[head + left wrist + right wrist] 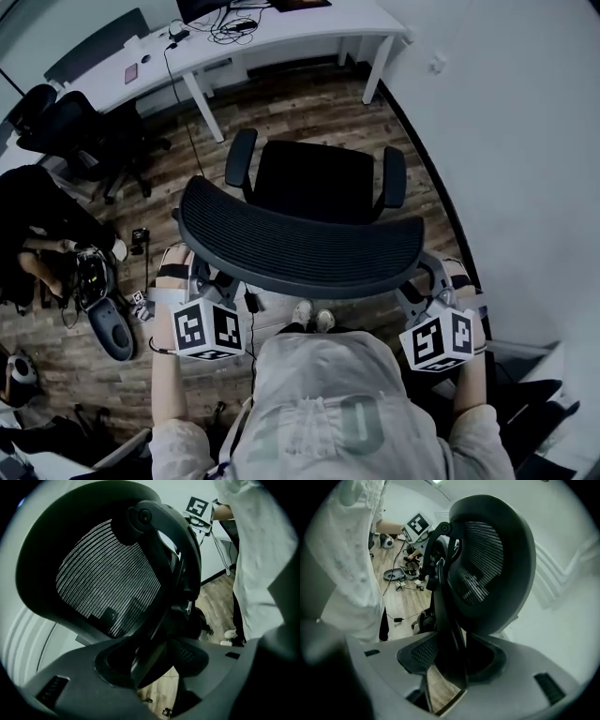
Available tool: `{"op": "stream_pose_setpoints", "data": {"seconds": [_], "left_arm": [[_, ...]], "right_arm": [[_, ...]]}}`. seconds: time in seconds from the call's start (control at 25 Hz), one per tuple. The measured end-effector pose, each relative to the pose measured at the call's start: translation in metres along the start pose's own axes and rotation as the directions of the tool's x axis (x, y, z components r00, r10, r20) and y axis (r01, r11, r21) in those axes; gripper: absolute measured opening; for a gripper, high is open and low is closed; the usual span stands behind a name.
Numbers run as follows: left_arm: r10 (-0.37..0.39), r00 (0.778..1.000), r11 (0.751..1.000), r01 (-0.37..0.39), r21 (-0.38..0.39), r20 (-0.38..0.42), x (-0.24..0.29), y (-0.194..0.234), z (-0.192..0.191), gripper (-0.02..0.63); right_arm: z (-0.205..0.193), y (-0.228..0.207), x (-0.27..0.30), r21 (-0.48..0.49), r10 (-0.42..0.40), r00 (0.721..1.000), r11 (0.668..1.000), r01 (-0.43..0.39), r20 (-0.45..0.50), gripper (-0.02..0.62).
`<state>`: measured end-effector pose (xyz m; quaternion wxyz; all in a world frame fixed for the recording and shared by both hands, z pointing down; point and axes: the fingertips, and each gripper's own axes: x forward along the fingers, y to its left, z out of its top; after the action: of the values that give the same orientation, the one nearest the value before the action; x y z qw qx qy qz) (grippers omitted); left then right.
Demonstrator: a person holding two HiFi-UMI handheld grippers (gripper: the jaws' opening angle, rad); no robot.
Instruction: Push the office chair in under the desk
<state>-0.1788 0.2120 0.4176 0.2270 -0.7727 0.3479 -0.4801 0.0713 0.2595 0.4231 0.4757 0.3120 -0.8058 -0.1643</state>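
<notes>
Standing on the wood-plank floor (309, 108) well apart from the long white tabletop (309, 28), the black mesh-backed office chair (300, 246) has its seat turned toward that tabletop and its curved backrest toward the person. The left gripper (152, 660) has its jaws closed on the backrest's left rim, and the right gripper (452, 660) has its jaws closed on the right rim. In each gripper view the dark frame fills the gap between the pads.

The likeliest trouble, I judge, is steering. The chair sits toward the tabletop's right end, so its right armrest (394, 176) lines up roughly with the slanted white leg (375, 70), and a straight push could knock the armrest into it. An uneven shove could swivel the seat or send the chair veering toward the white wall (525, 141) close on the right. The armrests might also meet the tabletop's edge; their height against it cannot be told from here. Both grips sit on a smooth curved rim and could slide off under a hard push.

The floor between chair and tabletop looks bare. A dark cable (183, 112) hangs from the tabletop's left part, a second black chair (80, 127) stands further left, and a person in dark clothes (37, 225) sits on the floor among gear, all off the straight path.
</notes>
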Motion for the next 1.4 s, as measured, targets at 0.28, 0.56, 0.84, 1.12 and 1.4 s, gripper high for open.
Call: {"op": "stream_pose_setpoints", "data": {"seconds": [0.28,0.56,0.84,1.12,1.4], "left_arm": [[-0.072,0.995,0.996,0.075,0.045,-0.068,0.007,-0.003,0.004,0.192],[-0.056,0.997,0.998,0.058,0.033,-0.052,0.009,0.001,0.004,0.192],[-0.041,0.998,0.999,0.043,0.032,-0.044,0.018,0.007,0.003,0.193],[-0.021,0.999,0.999,0.023,0.040,-0.049,0.044,0.033,0.004,0.193],[-0.032,0.999,0.998,0.033,0.049,-0.014,0.073,0.059,0.004,0.193]], "right_arm": [[-0.003,-0.002,0.001,0.008,0.020,1.000,1.000,-0.020,-0.007,0.180],[-0.004,-0.006,0.004,0.019,0.018,1.000,1.000,-0.018,-0.001,0.178],[-0.005,-0.014,0.012,0.021,-0.004,1.000,1.000,0.004,-0.022,0.178],[-0.005,-0.040,0.034,0.006,-0.026,0.999,1.000,0.026,-0.030,0.178],[-0.004,-0.069,0.060,0.026,-0.028,0.998,0.999,0.030,-0.061,0.179]]}}
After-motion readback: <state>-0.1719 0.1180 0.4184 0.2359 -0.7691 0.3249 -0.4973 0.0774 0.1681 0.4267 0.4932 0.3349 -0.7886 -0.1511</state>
